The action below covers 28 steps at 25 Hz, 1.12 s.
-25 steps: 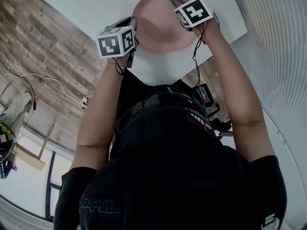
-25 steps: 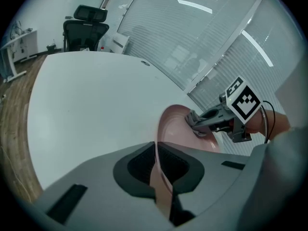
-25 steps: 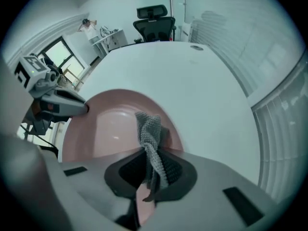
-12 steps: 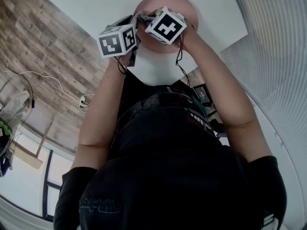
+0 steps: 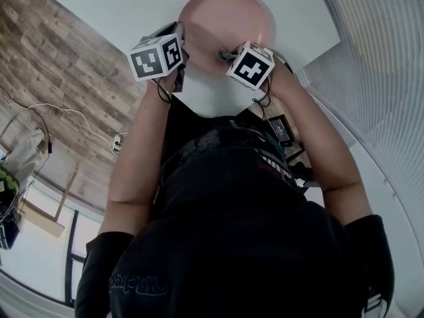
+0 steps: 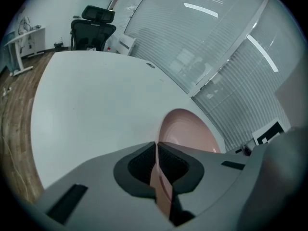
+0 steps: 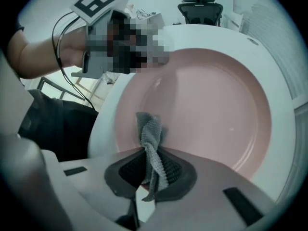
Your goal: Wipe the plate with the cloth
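One pink plate (image 5: pixel 225 18) lies on the white desk (image 5: pixel 119 5), and most of its face is now uncovered. The grey cloth (image 7: pixel 150 129) is bunched into a twisted strip, and its free end appears to rest on the plate's near part, just inside the rim. The right hand-held gripper (image 7: pixel 153 150) pinches that cloth between its pads and points steeply down. A second ago it was over the plate's far right side. It then crossed the middle and has now come to the near edge, so one stroke has swept the face from far to near. The left hand-held gripper (image 6: pixel 156 147) has kept its place, its jaws pressed on the plate's near left rim to steady it. Wiping seems well under way. The next stroke likely calls for carrying the cloth back out to a part not yet covered.
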{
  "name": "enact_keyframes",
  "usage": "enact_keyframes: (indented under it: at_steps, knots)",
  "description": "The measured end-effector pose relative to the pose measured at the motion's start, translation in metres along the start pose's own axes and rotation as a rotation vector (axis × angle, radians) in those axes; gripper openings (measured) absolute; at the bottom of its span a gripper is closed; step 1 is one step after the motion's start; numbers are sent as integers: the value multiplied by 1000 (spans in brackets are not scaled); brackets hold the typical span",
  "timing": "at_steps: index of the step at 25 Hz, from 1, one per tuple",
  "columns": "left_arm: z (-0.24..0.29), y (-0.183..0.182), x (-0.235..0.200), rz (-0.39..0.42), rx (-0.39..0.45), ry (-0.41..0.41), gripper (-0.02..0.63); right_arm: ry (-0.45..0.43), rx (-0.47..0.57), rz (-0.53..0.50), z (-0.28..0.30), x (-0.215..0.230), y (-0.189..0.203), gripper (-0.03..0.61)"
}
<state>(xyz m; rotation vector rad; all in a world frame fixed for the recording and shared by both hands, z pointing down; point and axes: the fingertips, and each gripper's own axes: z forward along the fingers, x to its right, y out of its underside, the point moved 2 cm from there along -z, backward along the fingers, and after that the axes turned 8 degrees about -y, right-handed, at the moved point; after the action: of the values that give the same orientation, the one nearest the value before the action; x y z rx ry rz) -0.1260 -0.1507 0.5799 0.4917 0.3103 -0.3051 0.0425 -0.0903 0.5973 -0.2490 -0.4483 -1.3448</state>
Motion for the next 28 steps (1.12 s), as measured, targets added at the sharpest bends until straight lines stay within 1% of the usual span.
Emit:
enact_keyframes:
  at_steps: [2,3,6,7,9,12,14,16,17,19,22,25,28]
  knots:
    - [1,0,-1,7,-3,-1,29,75,-35,44,-13,28,19,38]
    - [2,1,-1,10,-5,0,29,106,-34,71,-19,41,24,38]
    - [2,2,-1,14,-6,0,29,105,54,148,-28,66,17,38]
    - [2,2,-1,16,-5,-2,31,118,77,164,-31,75,12,38]
    - [2,0,-1,22,-1,-9,31,169,117,184,-41,94,-1,38]
    - [3,-2,0,21,3,-13,31,246,205,208,-53,119,-32,38]
    - [3,-2,0,12,5,-12,31,289,248,180,-56,124,-57,38]
    - [3,-3,-2,-6,8,-13,31,305,264,117,-52,118,-82,38]
    - [3,-3,-3,-16,9,-15,31,295,266,86,-48,110,-92,38]
    - [2,-4,-3,-29,14,-17,31,245,271,33,-39,90,-108,38]
    - [2,-6,-3,-41,17,-19,29,160,284,-38,-27,55,-115,38]
    - [2,-7,-4,-61,11,-23,29,69,257,-75,-11,19,-102,38]
    - [3,-8,-3,-57,12,-26,29,18,217,-76,-1,0,-76,38]
